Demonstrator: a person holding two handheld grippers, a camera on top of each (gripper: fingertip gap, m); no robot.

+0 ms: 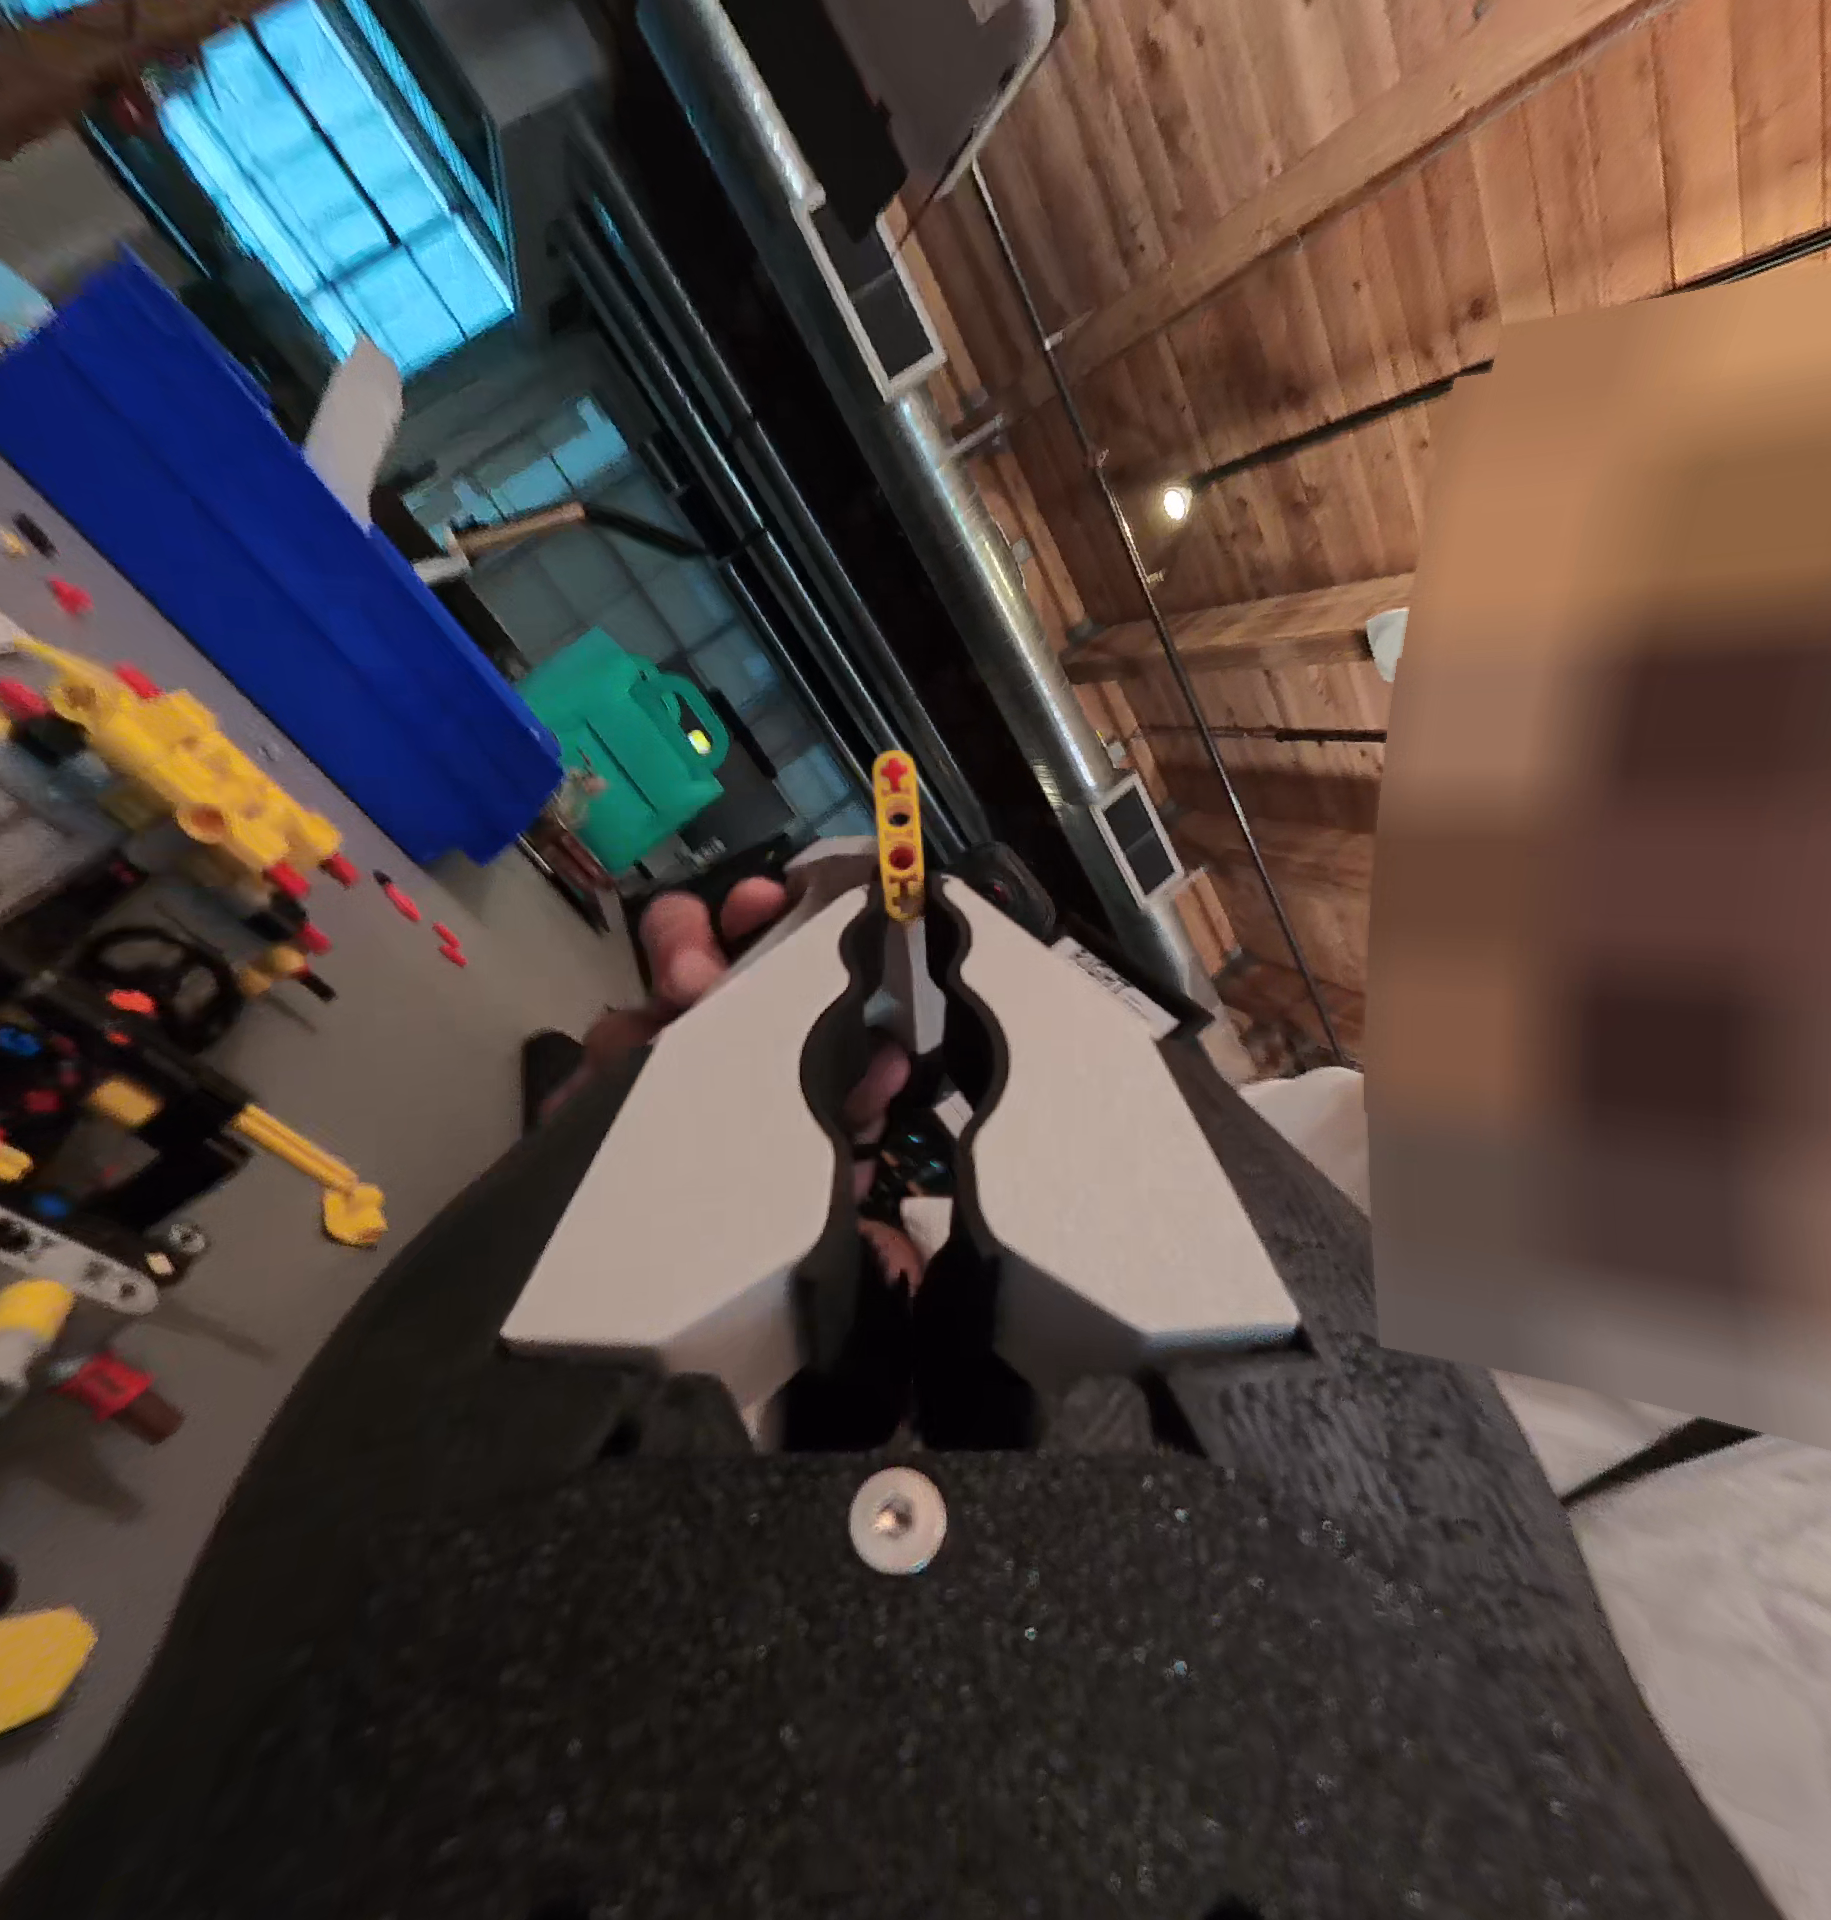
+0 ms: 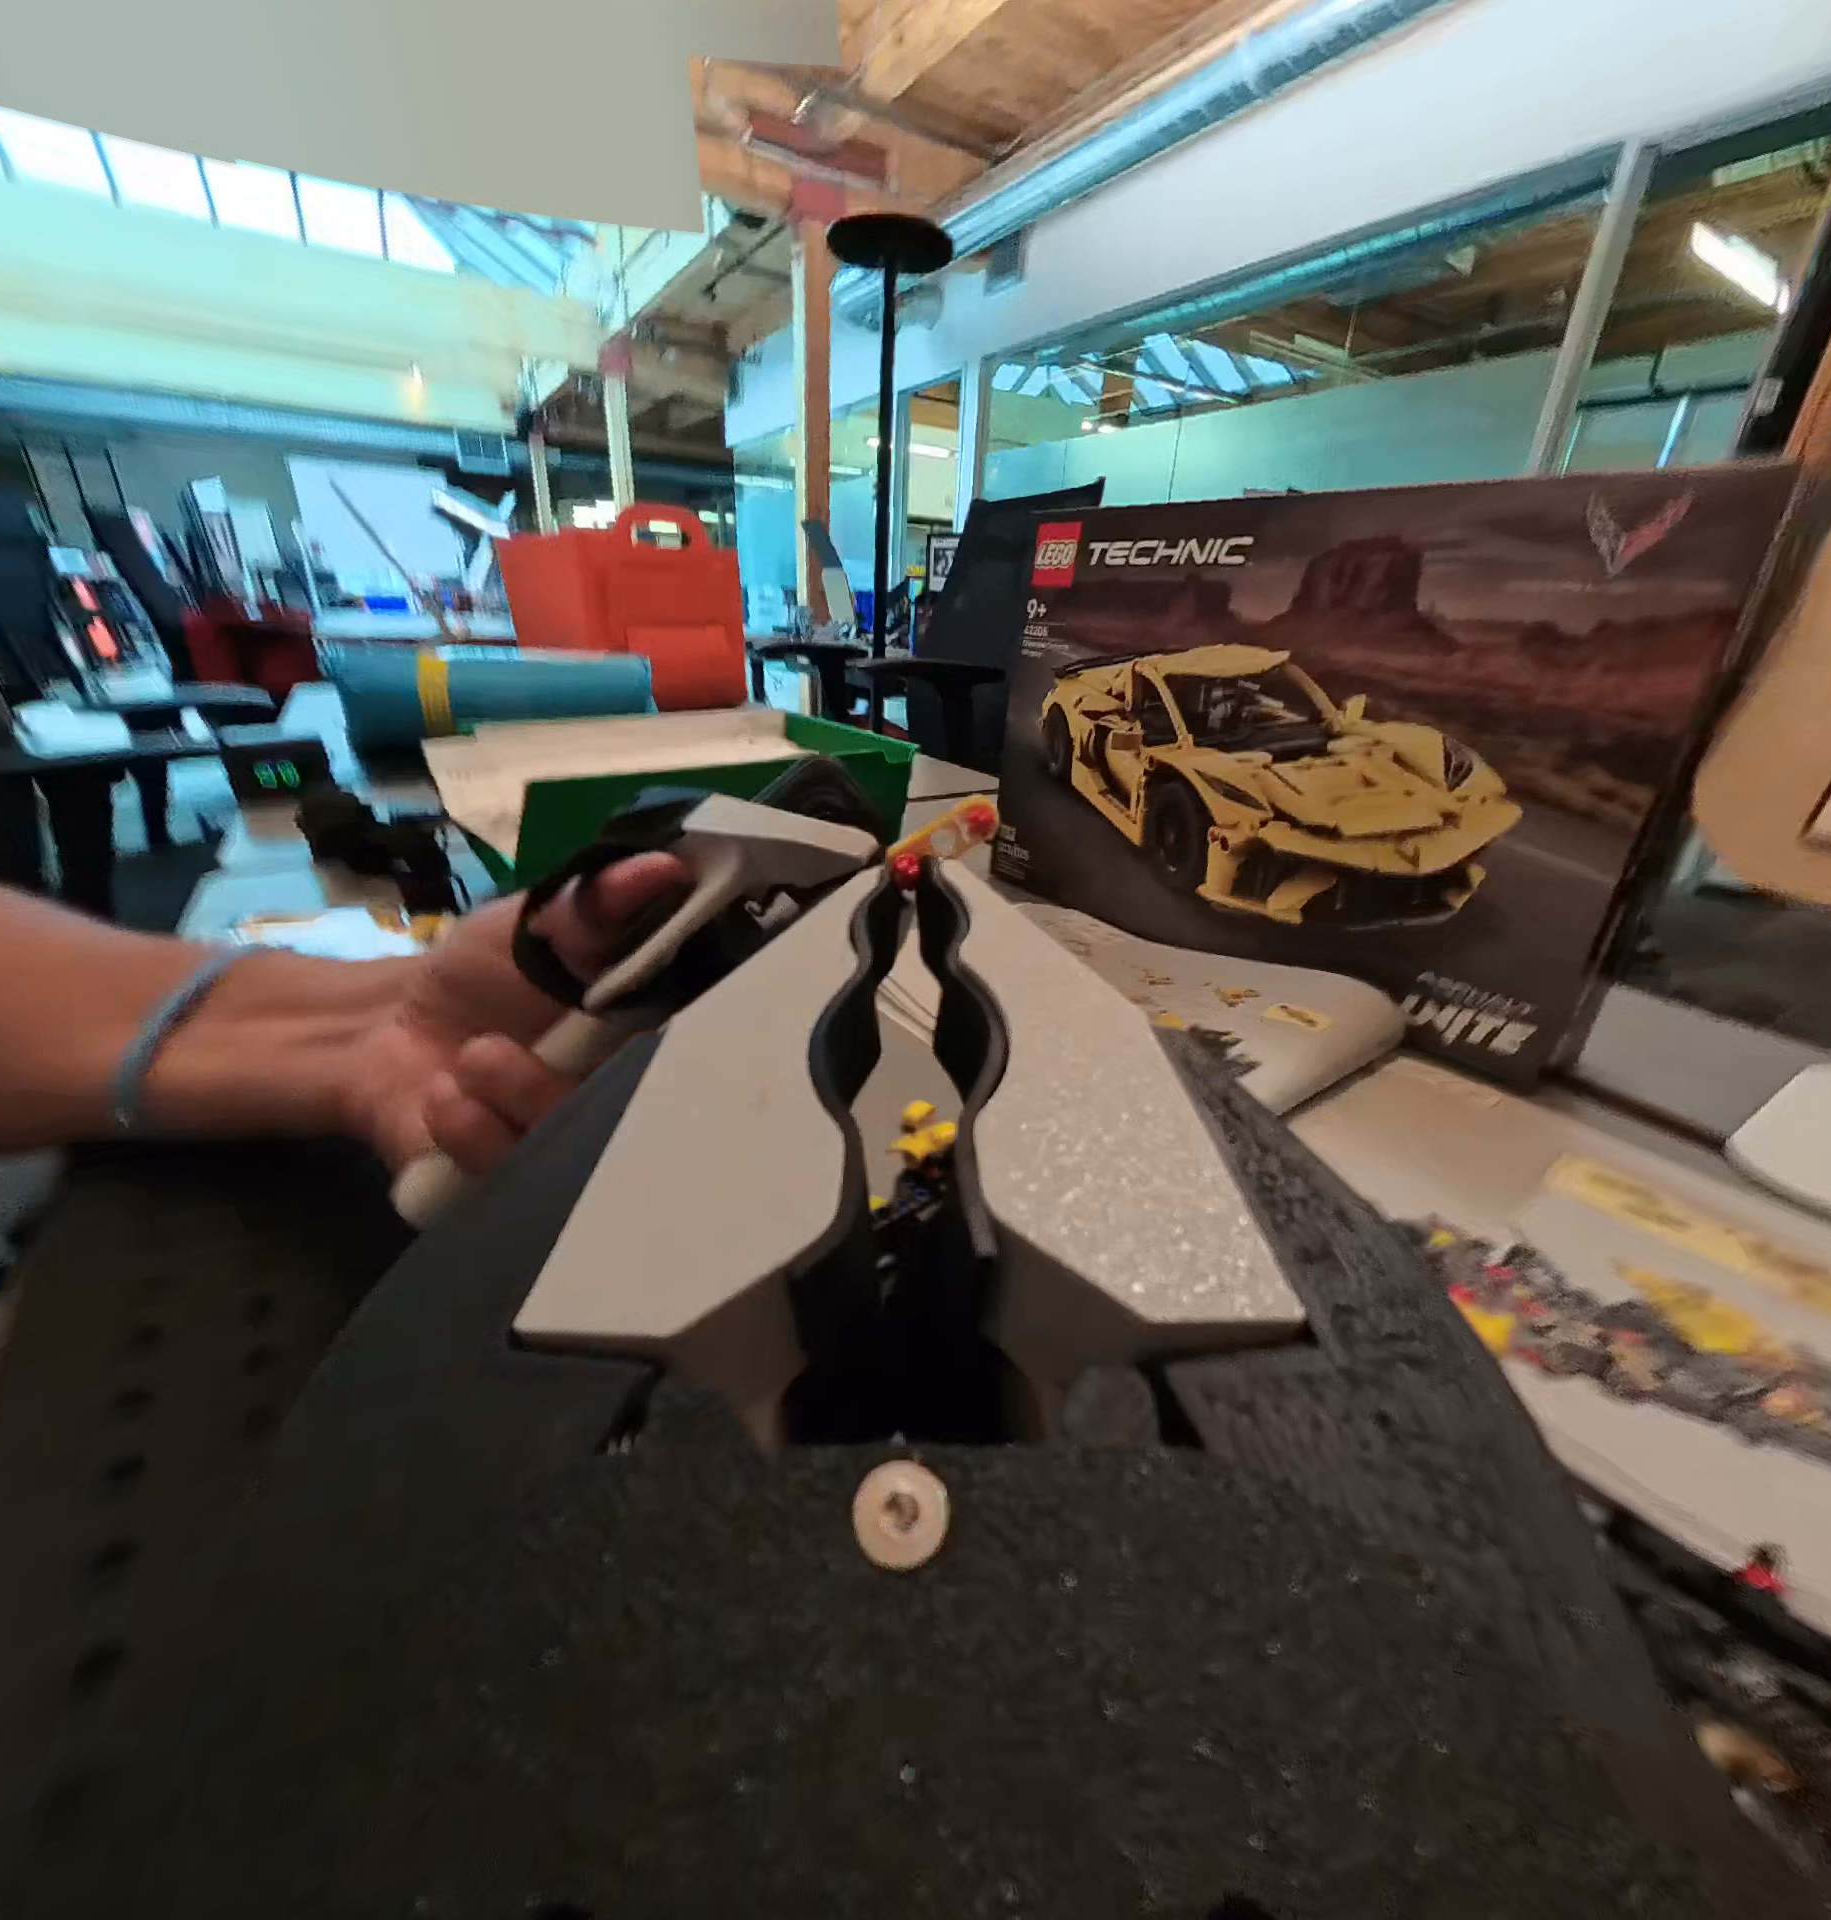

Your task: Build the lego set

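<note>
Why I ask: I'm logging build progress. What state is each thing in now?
left gripper: shut on yellow beam
right gripper: shut on red pin
yellow beam: held in the air, red pieces in two holes, middle hole empty
red pin: pinched at the beam's end
set box: standing upright
yellow subassembly: partly built, untouched

Both claws same build: left claw, right claw. Grey wedge fingers, black wavy liners, grainy black body, silver screw. Wrist band.
</note>
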